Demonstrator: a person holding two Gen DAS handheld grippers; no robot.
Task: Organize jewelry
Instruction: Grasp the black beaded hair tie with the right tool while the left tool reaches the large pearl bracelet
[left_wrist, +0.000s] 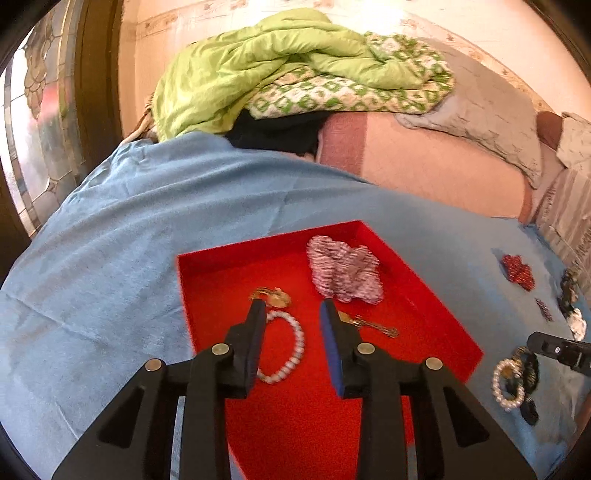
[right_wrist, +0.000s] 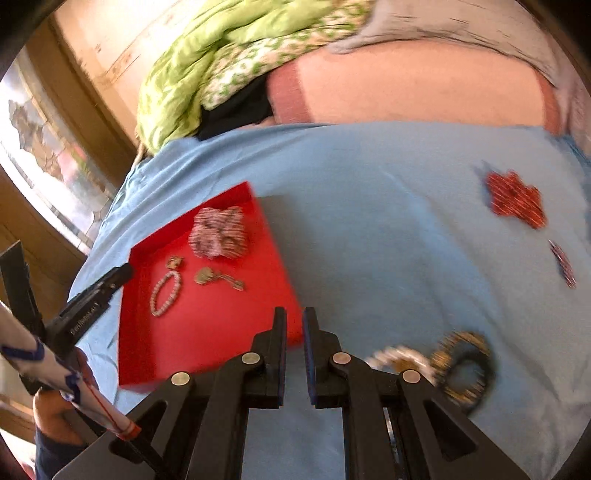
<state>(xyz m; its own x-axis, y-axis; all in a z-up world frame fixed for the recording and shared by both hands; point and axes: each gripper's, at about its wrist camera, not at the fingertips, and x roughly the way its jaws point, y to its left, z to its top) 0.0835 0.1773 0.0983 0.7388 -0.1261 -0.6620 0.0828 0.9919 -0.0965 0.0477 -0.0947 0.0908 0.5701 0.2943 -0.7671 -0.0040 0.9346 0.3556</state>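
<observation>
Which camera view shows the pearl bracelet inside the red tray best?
The right wrist view: there the pearl bracelet lies whole and unhidden on the floor of the red tray, though small. In the left wrist view it is larger, but a finger of the left gripper covers its left part.

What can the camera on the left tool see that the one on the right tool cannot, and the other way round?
Only the left view shows the left tool from behind, its fingers apart over the shallow red tray, and the brown pillow. Only the right view shows the right tool from behind, shut and empty, and the person's hand. Both show the tray, the white bead bracelet, the pink-and-white scrunchie, the red scrunchie and the blue cloth.
</observation>
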